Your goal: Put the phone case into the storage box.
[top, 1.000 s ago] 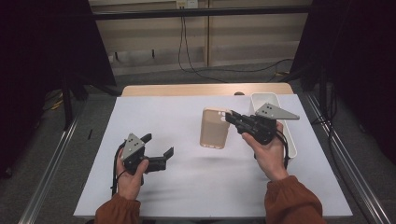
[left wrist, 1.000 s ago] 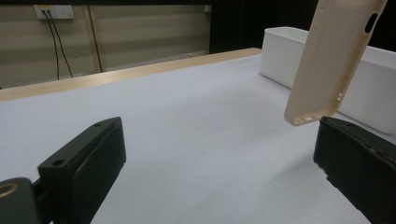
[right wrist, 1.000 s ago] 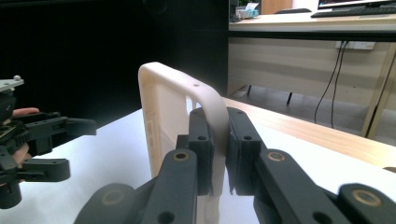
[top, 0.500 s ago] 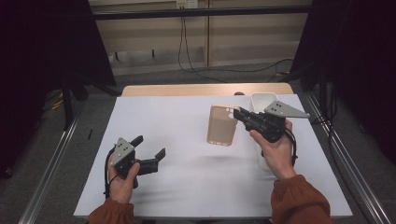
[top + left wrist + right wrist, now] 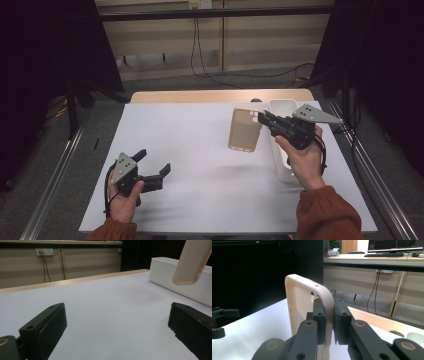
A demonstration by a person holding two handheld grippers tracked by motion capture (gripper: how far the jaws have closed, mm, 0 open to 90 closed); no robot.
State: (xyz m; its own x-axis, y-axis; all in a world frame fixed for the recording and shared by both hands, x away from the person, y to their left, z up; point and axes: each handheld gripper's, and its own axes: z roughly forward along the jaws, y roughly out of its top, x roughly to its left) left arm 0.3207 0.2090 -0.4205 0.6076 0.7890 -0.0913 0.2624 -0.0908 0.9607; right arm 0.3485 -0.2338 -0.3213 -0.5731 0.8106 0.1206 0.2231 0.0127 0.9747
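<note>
A beige phone case (image 5: 244,130) hangs in the air above the white table, just left of a white bin (image 5: 285,150). My right gripper (image 5: 261,119) is shut on the case's upper edge; in the right gripper view both jaws pinch the wall of the case (image 5: 305,302) by its camera cutout. Near the table's front left, my left gripper (image 5: 152,162) rests low over the surface, open, with nothing between its jaws. In the left gripper view the case (image 5: 191,262) floats at the upper right, in front of the bin (image 5: 180,282).
The white table cover (image 5: 200,150) is bare between the two hands. A wooden strip (image 5: 220,95) runs along its far edge. Metal rails (image 5: 55,170) flank the table, and cables lie on the floor behind.
The right gripper has lifted the case off the table and carried it right, toward the bin. The left gripper has drawn back toward the front left and stayed open.
</note>
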